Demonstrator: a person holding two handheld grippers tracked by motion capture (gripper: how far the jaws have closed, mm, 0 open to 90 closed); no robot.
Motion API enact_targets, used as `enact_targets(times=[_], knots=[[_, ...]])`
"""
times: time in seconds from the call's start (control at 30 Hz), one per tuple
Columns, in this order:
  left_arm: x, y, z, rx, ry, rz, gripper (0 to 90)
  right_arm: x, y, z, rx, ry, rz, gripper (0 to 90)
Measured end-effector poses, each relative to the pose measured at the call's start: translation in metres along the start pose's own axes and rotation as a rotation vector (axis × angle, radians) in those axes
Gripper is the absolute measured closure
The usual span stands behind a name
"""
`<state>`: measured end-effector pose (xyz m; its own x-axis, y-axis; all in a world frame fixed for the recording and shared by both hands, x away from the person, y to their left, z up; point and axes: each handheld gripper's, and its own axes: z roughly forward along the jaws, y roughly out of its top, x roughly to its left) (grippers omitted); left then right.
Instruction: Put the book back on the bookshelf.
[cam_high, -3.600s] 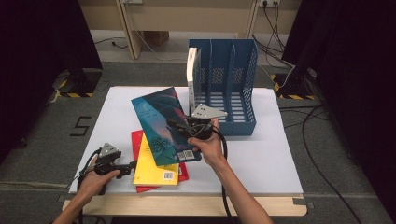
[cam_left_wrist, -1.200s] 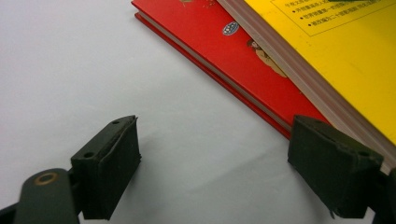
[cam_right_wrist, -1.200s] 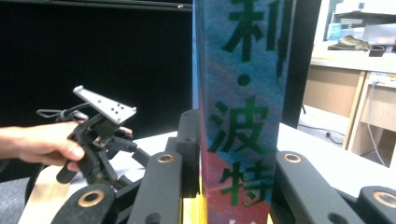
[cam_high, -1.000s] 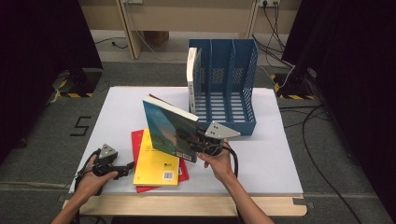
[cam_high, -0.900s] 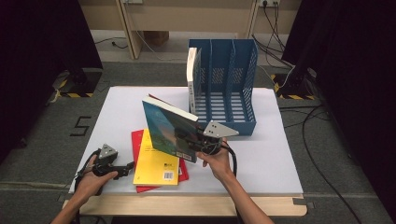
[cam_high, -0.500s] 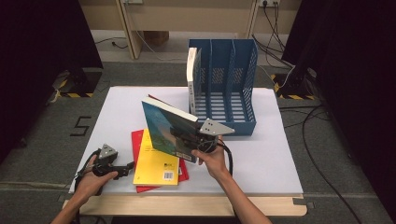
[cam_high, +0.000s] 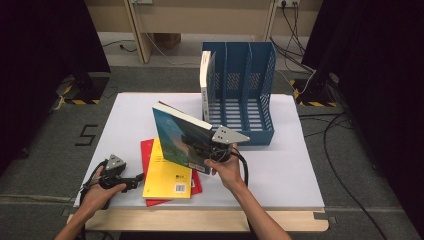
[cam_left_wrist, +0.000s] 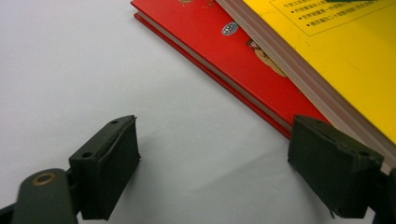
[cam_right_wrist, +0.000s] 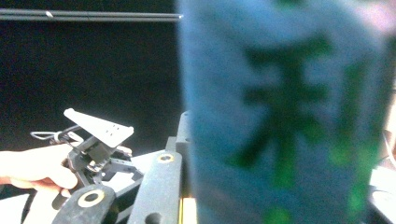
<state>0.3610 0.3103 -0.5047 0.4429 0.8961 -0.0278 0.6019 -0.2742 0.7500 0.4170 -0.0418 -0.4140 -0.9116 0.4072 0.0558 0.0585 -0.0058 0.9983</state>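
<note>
Book upright in our right grip

Jaws of our right gripper (cam_high: 202, 150) clamp the teal book (cam_high: 177, 137), which we hold on edge above the table (cam_high: 280, 165), spine toward us; in the right gripper view its blurred cover (cam_right_wrist: 285, 116) stands just against the jaw. They have just closed a little tighter on it. Our left gripper (cam_high: 131, 181) rests near the table's front left edge, jaws wide with only bare table between them, just beside the yellow book (cam_high: 167, 172) lying on the red book (cam_left_wrist: 224, 51). Beyond stands the blue file rack (cam_high: 240, 95), a white book (cam_high: 205, 85) in its left slot.
</note>
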Motion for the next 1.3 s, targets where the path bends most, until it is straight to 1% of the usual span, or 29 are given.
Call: enact_targets(times=[0.03,0.13,0.23,0.27,0.3,0.37,0.43,0.63,0.8,1.07,1.17,1.27,1.3], knots=[[0.000,0.000,0.000,0.000,-0.001,0.000,15.3,0.001,0.001,0.000,0.007,-0.005,-0.012,73.9],[0.000,0.000,0.000,0.000,-0.001,0.000,15.3,0.003,0.003,0.000,0.007,-0.006,0.006,73.9],[0.000,0.000,0.000,0.000,-0.004,0.001,15.1,0.005,0.005,0.000,0.016,-0.007,-0.002,74.2],[0.000,0.000,0.000,0.000,-0.004,0.002,15.1,0.005,0.006,0.000,0.018,-0.008,0.007,74.2],[0.000,0.000,0.000,0.000,-0.004,0.002,15.0,0.006,0.008,0.000,0.026,-0.018,0.020,74.2],[0.000,0.000,0.000,0.000,-0.005,0.003,15.0,0.007,0.010,0.000,0.031,-0.033,0.007,74.2],[0.000,0.000,0.000,-0.001,-0.004,0.004,14.9,0.008,0.012,-0.001,0.028,-0.040,0.009,74.2],[0.000,0.000,0.000,-0.001,-0.005,0.003,14.9,0.010,0.018,-0.006,0.045,-0.063,0.007,74.3],[0.000,0.000,0.000,-0.001,-0.005,0.004,14.9,0.012,0.022,-0.010,0.030,-0.079,0.009,74.3],[0.000,0.000,0.000,-0.003,-0.007,0.003,14.8,0.020,0.035,-0.018,0.018,-0.078,0.019,74.3],[0.000,0.000,0.000,-0.004,-0.006,0.005,14.8,0.024,0.039,-0.020,0.008,-0.088,0.019,74.4],[0.001,-0.001,0.000,-0.002,-0.007,0.009,14.7,0.025,0.043,-0.021,-0.002,-0.085,0.015,74.3],[0.001,-0.001,0.000,-0.001,-0.006,0.010,14.7,0.026,0.044,-0.022,-0.004,-0.087,0.021,74.3]])
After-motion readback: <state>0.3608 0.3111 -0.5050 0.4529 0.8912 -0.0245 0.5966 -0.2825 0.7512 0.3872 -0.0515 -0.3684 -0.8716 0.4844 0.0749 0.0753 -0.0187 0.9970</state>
